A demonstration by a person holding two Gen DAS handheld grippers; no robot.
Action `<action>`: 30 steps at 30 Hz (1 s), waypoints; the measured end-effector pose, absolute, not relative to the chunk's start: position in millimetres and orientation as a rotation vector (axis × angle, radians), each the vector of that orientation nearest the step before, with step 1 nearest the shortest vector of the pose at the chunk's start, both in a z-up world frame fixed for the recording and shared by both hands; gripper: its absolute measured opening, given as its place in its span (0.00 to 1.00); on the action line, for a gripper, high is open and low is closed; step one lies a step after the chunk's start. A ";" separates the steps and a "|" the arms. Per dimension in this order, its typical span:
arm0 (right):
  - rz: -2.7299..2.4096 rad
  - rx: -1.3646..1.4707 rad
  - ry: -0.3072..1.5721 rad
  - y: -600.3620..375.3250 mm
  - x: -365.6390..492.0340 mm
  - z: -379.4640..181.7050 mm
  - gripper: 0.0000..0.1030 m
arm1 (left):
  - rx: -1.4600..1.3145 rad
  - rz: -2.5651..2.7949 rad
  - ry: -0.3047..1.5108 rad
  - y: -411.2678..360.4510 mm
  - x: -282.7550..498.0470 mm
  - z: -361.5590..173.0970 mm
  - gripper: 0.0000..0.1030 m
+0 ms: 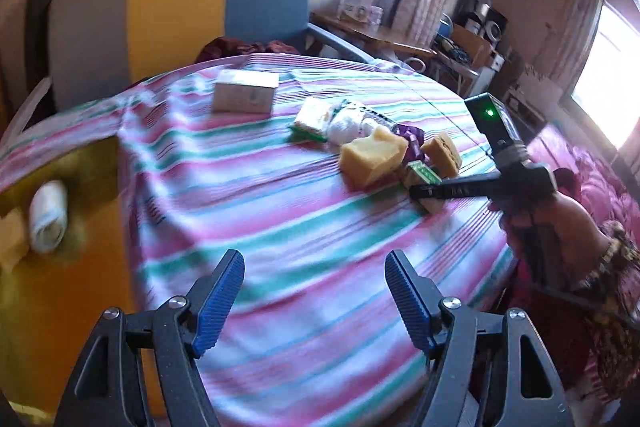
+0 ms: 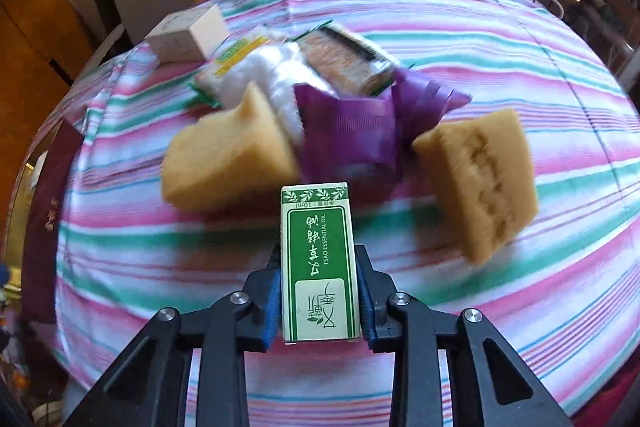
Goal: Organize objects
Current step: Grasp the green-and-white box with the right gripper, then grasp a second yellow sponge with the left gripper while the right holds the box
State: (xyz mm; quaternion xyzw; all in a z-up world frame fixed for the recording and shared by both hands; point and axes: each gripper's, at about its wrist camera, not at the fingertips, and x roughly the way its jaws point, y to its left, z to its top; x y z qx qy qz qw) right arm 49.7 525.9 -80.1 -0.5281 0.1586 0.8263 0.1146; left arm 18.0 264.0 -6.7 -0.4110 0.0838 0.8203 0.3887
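We have the right hand-held gripper [image 2: 318, 291] pinching the green essential-oil box [image 2: 319, 263], long axis along its fingers, just before the pile on the striped bench [image 2: 500, 27]; left hand-held gripper [image 1: 314, 297] spread, farther back.

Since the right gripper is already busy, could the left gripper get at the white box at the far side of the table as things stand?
Probably yes. The left gripper is open and empty, and only bare striped cloth lies between it and the white box, which stands apart from the pile. It would need a long forward reach.
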 end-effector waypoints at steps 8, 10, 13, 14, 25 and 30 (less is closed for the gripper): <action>2.392 -1.527 0.545 536.1 56.4 -80.4 0.31 | -1.041 1.983 0.364 355.5 -14.6 -23.8 0.77; 2.392 -1.520 0.592 540.3 58.0 -80.8 0.31 | -1.035 1.962 0.422 377.5 -22.0 -29.6 0.78; 2.395 -1.518 0.614 543.2 59.6 -81.0 0.31 | -1.010 1.954 0.475 403.3 -35.6 -35.7 0.78; 2.396 -1.519 0.612 544.1 58.0 -81.9 0.31 | -1.012 1.952 0.486 411.4 -40.4 -37.9 0.78; 2.398 -1.520 0.651 550.4 60.1 -82.2 0.31 | -0.968 1.754 0.612 451.5 -44.1 -61.0 0.78; 2.400 -1.522 0.638 549.9 57.9 -82.9 0.31 | -0.960 1.796 0.616 448.6 -36.2 -71.6 0.70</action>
